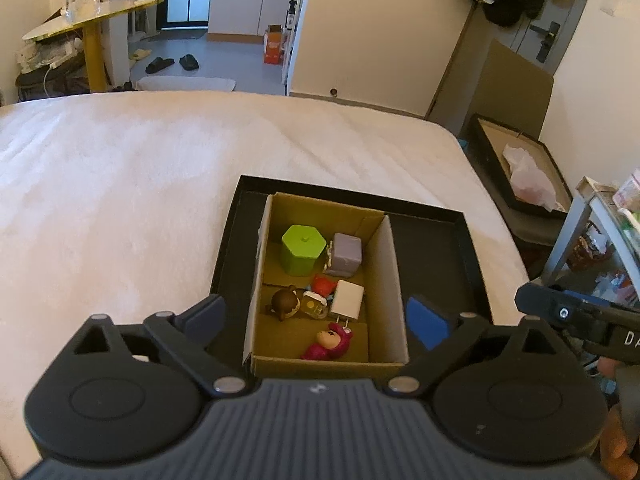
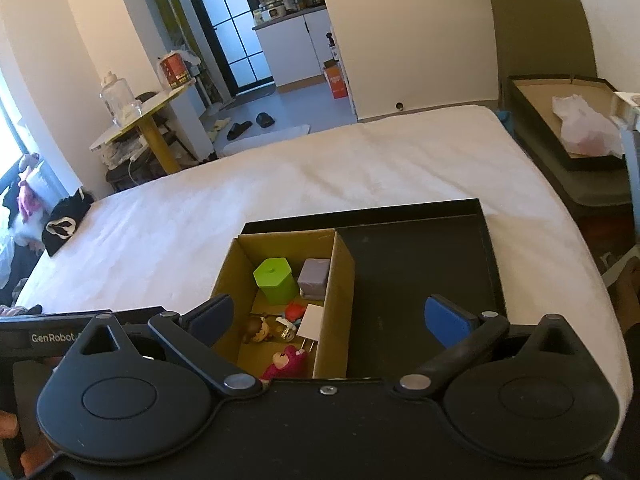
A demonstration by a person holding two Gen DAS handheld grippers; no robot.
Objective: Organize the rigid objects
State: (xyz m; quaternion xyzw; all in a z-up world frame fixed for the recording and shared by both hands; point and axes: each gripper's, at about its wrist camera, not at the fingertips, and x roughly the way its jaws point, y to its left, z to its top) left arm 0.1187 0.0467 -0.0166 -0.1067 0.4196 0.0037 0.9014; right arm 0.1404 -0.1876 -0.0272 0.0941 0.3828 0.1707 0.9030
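Left wrist view: the left gripper has its jaws spread about as wide as they go, with nothing pinched between the pads, hovering over the near end of the cardboard box. Right wrist view shows the same for the right gripper: jaws fully apart, holding nothing, one finger over the box, the other over the bare black tray.

Only writing I can make out is "GenRobot" on the left gripper's body at the edge of the right wrist view, plus "DA" on the other gripper, cut off.

Big to small: white bed under everything, black tray on it, box sitting in the tray's left part. Inside the box are 7 things: green hexagonal container at the far end, upright, with a purple-grey cube just beside it. Nearer: white charger plug, red toy, brown figure, small yellowish figure, all bunched together. Pink figure lies closest to the near wall.

Around: round yellow table, slippers on the floor.
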